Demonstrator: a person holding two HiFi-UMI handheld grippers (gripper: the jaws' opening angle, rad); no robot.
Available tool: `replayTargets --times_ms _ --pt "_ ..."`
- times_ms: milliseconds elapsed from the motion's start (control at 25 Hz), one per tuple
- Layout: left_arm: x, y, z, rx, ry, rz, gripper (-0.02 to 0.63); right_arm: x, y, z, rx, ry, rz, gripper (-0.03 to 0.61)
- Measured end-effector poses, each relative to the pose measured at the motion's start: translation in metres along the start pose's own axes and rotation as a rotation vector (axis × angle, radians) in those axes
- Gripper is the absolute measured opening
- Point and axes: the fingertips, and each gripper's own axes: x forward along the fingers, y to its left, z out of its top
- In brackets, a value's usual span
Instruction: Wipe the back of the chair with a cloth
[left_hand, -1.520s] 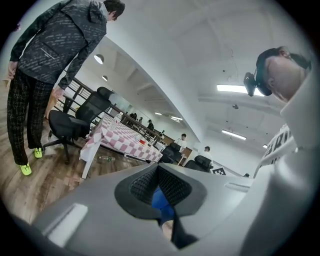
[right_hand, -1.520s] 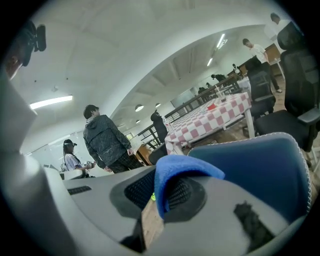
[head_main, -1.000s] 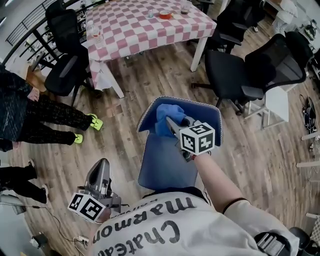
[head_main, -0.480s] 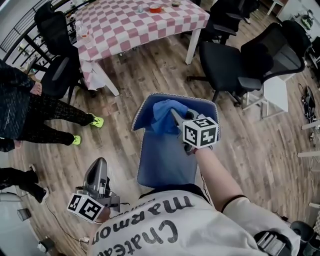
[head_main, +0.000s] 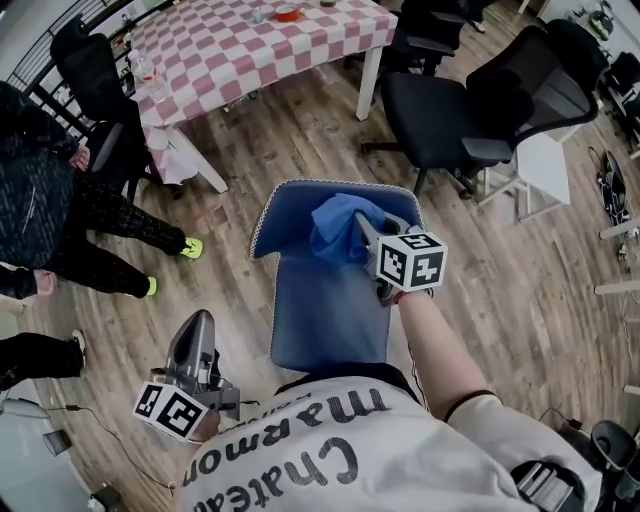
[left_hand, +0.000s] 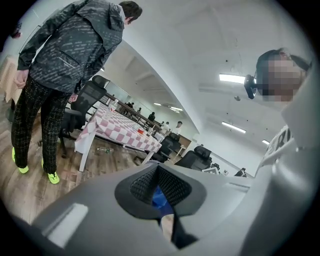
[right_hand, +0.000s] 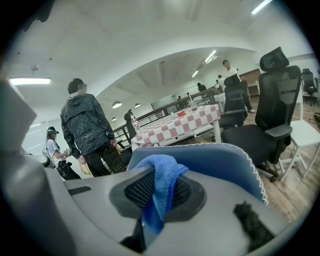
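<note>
Pinching the blue cloth (head_main: 335, 228) tight, the right hand-held gripper (head_main: 362, 230) presses it against the top of the chair back (head_main: 290, 212). The left hand-held gripper (head_main: 198, 325) hangs low to the side, jaws together, empty.

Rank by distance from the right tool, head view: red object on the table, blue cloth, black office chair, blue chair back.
1. blue cloth, in the right tool
2. blue chair back, beneath cloth
3. black office chair, upper right
4. red object, top edge
</note>
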Motion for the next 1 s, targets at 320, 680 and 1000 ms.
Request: replayTargets --times_ms 320,680,1000 --pt "0.006 -0.013 -0.006 0.016 0.013 -0.028 0.003 -0.029 -0.041 -0.004 0.073 -0.03 -0.091 0.046" --pt "0.008 -0.017 -0.005 0.013 0.012 -0.043 0.005 -0.057 -0.067 -0.007 0.12 -0.041 -0.179 0.046" --pt "0.005 -0.021 -0.018 0.003 0.018 -0.054 0.005 -0.084 -0.09 -0.013 0.153 -0.066 -0.247 0.046"
